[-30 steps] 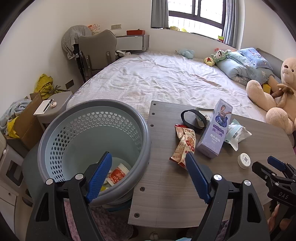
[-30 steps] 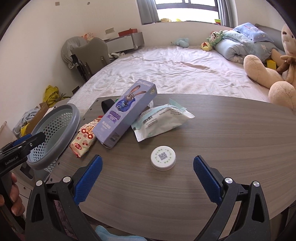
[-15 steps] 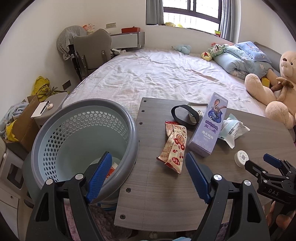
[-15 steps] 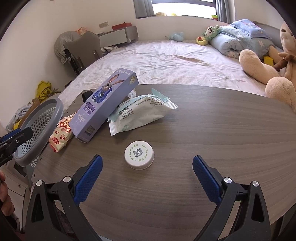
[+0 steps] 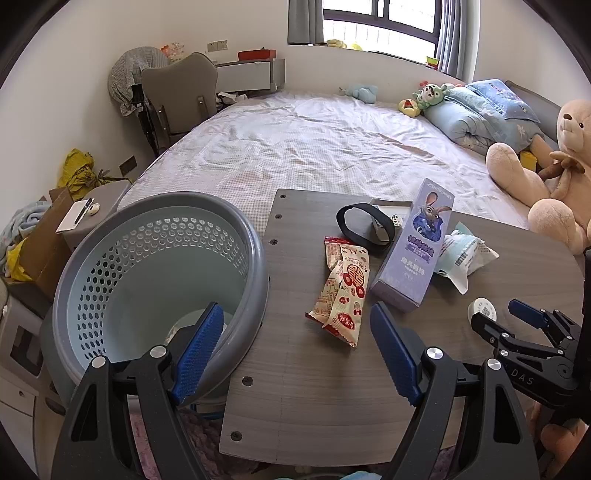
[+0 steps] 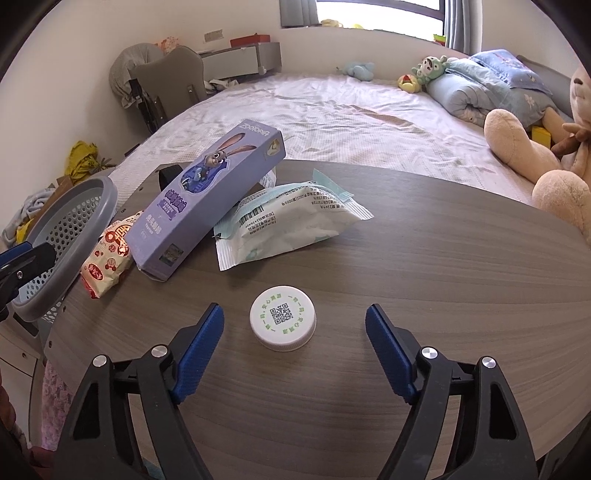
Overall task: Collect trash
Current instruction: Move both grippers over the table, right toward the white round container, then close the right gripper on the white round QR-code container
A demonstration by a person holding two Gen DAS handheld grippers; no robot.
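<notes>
My white cap (image 6: 282, 323) carries green lettering around a black code. The box (image 6: 207, 199) is lilac with a rabbit picture, the snack packet (image 5: 341, 291) cream and red, the basket (image 5: 147, 266) grey, pale blue inside, the table (image 6: 424, 280) grey-brown woodgrain.

The table (image 6: 424, 258) at frame centre has a matt wood-grain finish. The white cap (image 6: 282, 322) looks like smooth plastic, the perforated basket (image 5: 236, 236) at left plastic too, and the wipes packet (image 6: 291, 221) glossy film.

Bright window (image 5: 380, 18) daylight, sharp focus, fisheye-warped dark corners.
</notes>
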